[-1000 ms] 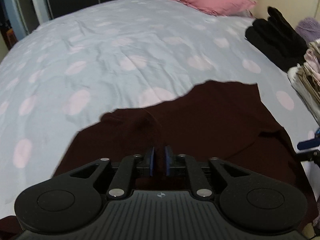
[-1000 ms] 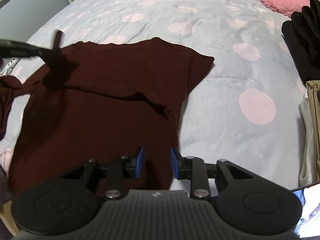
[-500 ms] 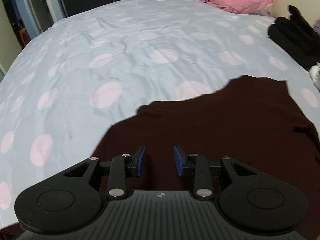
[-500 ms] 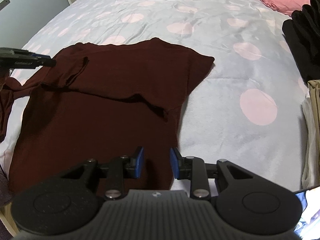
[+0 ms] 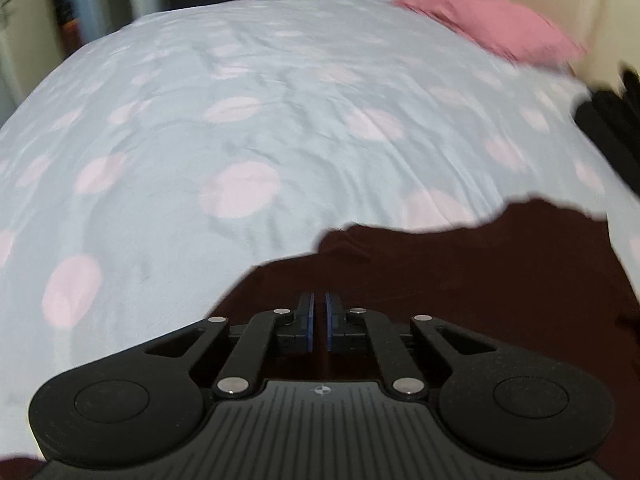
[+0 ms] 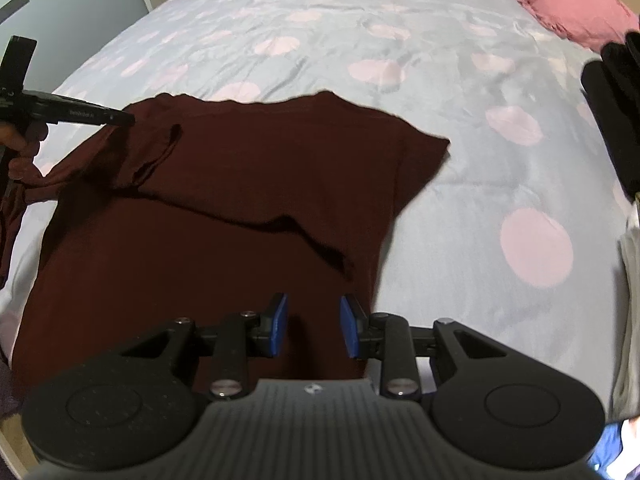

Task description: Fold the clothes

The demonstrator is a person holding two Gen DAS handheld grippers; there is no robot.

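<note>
A dark red shirt point(image 6: 224, 216) lies mid-fold on the bed point(image 6: 400, 80); the left gripper point(image 5: 319, 322), fingers nearly together on its sleeve at nine o'clock, should probably fold it inward while the right gripper point(image 6: 313, 325) hovers with fingers apart.

The left tool point(image 5: 318, 322) has been closed: half a second ago its blue pads point(image 5: 307, 320) stood apart, and now only a thin slit is left between them. Whether cloth is caught there cannot be told. It has also been shifted leftward, so that the maroon shirt point(image 5: 480, 280) is now seen further right in its view, which is blurred. In the right wrist view, the left tool point(image 6: 120, 120) is now seen at the shirt's point(image 6: 240, 208) far left corner, and the sleeve fold below it has been slackened.
</note>
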